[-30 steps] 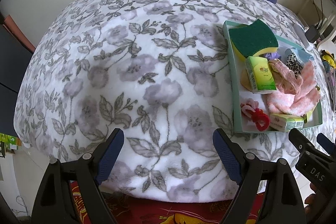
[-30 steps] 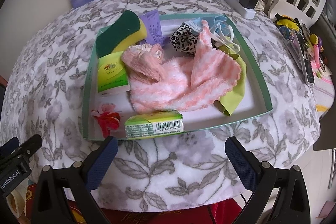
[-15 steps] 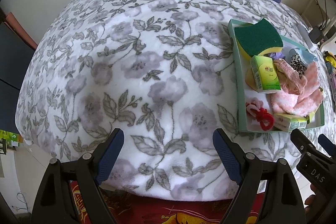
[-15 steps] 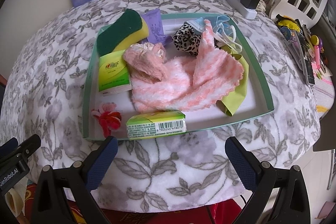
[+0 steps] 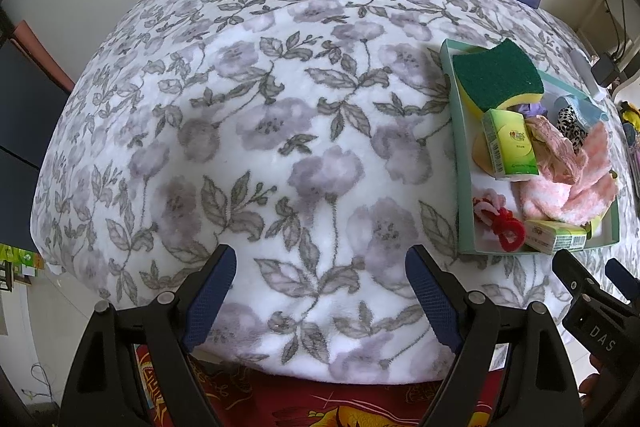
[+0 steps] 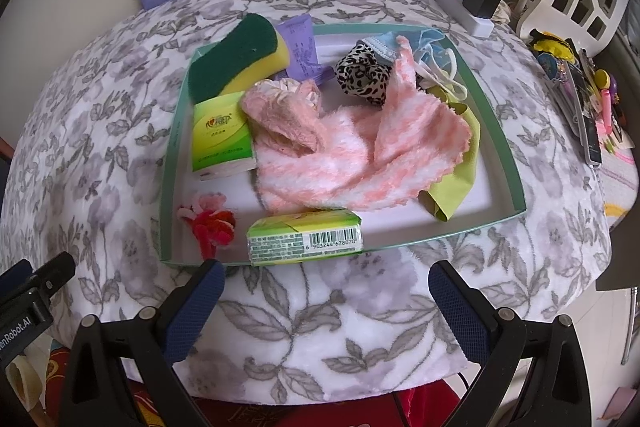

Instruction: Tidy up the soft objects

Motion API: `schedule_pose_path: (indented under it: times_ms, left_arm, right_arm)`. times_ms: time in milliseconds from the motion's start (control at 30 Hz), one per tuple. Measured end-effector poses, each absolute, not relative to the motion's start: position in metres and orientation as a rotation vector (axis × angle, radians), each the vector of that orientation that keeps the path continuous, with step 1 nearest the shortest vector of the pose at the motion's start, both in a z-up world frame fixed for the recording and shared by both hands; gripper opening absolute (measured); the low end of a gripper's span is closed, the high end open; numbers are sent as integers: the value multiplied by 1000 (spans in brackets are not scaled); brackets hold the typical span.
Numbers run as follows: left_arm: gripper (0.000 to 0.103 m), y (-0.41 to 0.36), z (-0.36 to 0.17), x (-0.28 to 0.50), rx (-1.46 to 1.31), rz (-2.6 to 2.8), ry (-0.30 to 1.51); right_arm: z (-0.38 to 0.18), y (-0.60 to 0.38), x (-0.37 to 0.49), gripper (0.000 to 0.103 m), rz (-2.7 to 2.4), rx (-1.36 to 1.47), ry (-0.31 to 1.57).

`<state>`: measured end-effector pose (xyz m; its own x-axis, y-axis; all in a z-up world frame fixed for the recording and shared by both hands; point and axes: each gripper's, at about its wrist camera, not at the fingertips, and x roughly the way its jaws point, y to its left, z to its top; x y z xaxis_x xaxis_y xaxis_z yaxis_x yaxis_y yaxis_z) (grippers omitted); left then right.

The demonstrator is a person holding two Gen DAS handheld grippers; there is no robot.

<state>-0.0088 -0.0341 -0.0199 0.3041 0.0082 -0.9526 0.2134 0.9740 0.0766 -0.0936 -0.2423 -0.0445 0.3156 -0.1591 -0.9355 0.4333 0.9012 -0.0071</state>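
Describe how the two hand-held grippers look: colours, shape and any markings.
Left hand-held gripper: black clamp-like arms with silver rivets, ending in dark blue textured pads. Right hand-held gripper: same black arms, rivets and blue pads. The left wrist view shows white "DAS" lettering on the right one's body; the right wrist view shows "enRobot.AI" on the left one's.

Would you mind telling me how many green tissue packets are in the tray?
2. One green tissue packet lies at the tray's left side beside the green-and-yellow sponge; the other lies along the near rim of the shallow green tray. The pink towel may hide more.
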Motion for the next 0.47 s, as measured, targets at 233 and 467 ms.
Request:
schedule_pose_path:
  times_ms: [233,467]
  left_arm:
    - [87,-32,-20,-9,201,-137,1253]
    - [87,-32,-17,-9,189,-134,1239]
  right_arm:
    - [-44,-242,-94,103,-396,265,1190]
    - [-44,-243,-94,103,-395,266,1191]
